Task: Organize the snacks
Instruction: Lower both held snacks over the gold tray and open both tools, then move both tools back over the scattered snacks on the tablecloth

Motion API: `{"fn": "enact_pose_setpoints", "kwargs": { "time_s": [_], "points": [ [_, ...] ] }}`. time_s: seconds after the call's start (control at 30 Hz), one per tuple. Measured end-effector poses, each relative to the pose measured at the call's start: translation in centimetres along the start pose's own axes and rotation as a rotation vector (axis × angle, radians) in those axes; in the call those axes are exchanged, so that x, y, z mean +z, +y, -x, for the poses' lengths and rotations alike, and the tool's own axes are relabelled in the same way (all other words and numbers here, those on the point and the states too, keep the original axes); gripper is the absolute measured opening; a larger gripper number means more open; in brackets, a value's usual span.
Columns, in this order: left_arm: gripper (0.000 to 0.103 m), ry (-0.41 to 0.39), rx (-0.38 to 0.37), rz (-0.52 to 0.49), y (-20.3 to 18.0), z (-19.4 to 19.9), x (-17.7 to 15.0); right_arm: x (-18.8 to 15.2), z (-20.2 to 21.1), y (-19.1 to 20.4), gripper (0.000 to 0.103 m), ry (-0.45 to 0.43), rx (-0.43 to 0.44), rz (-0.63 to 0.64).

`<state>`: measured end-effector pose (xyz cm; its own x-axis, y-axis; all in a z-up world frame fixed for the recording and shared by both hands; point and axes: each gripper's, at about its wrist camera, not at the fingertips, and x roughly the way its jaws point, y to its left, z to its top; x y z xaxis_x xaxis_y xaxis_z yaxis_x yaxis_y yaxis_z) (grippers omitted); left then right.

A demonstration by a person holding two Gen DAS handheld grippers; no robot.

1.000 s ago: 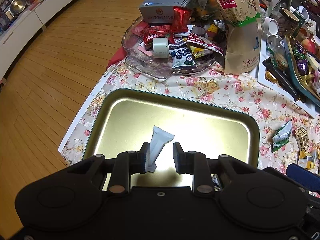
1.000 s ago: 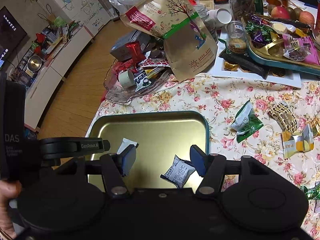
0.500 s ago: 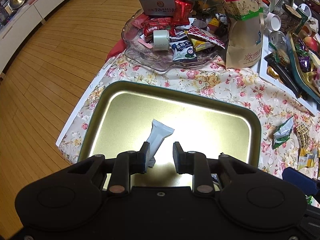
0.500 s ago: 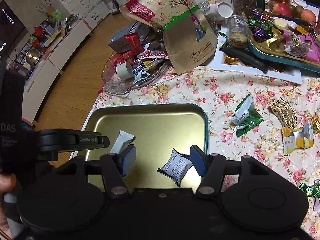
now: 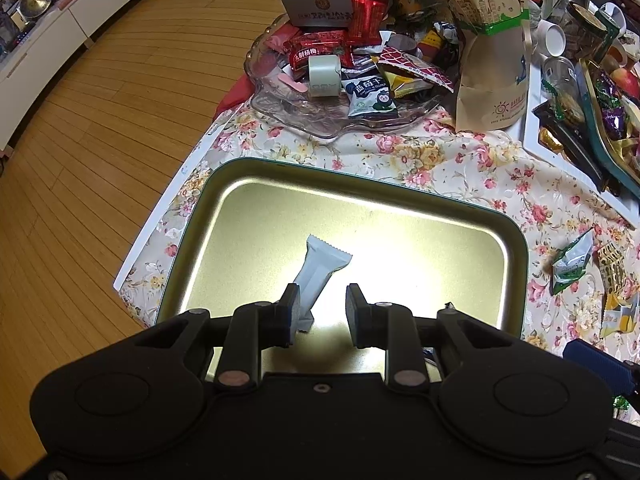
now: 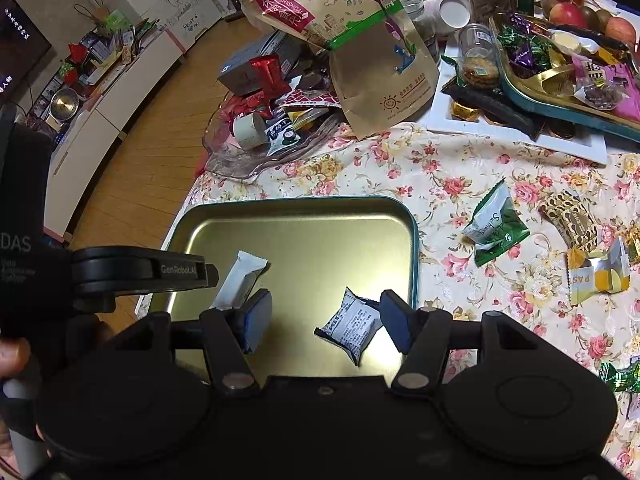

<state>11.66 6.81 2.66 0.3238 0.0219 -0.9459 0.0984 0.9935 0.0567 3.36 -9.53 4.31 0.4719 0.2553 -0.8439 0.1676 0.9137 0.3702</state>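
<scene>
A gold tray with a teal rim lies on the floral cloth. A white bar wrapper lies in it, and a small blue-and-white packet lies near its right side. My left gripper is open above the bar's near end, holding nothing. My right gripper is open over the tray, with the small packet lying loose by its right finger. Loose snacks lie right of the tray: a green packet, a brown patterned one and a yellow one.
A glass dish heaped with snacks and a grey box stands beyond the tray. A tall kraft bag stands behind it. A second filled tray on a white board is at the far right. The table edge and wood floor are on the left.
Both grippers have drawn back and up a little from the tray. The bar and the small packet stay lying in the tray.
</scene>
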Motion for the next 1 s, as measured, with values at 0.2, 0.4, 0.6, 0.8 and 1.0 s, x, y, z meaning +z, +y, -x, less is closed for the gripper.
{"fn": "enact_pose_setpoints", "kwargs": {
  "time_s": [0.2,0.4,0.6,0.8,1.0],
  "points": [
    [0.035,0.007,-0.002,-0.003,-0.4,-0.1,-0.1,-0.1,0.0,-0.4,0.063,0.006,-0.011,-0.003],
    [0.035,0.014,-0.014,-0.035,-1.6,-0.1,-0.4,-0.5,0.1,-1.4,0.063,0.017,-0.041,-0.016],
    [0.035,0.018,-0.019,-0.075,-3.3,0.0,-0.6,-1.2,0.5,-3.2,0.063,0.028,-0.082,-0.028],
    [0.035,0.03,-0.037,-0.115,-5.4,0.2,-0.9,-2.0,1.3,-5.8,0.063,0.037,-0.126,-0.058],
    [0.035,0.04,-0.076,-0.175,-8.3,0.8,-1.8,-2.8,2.3,-8.6,0.063,0.036,-0.182,-0.089]
  ]
}}
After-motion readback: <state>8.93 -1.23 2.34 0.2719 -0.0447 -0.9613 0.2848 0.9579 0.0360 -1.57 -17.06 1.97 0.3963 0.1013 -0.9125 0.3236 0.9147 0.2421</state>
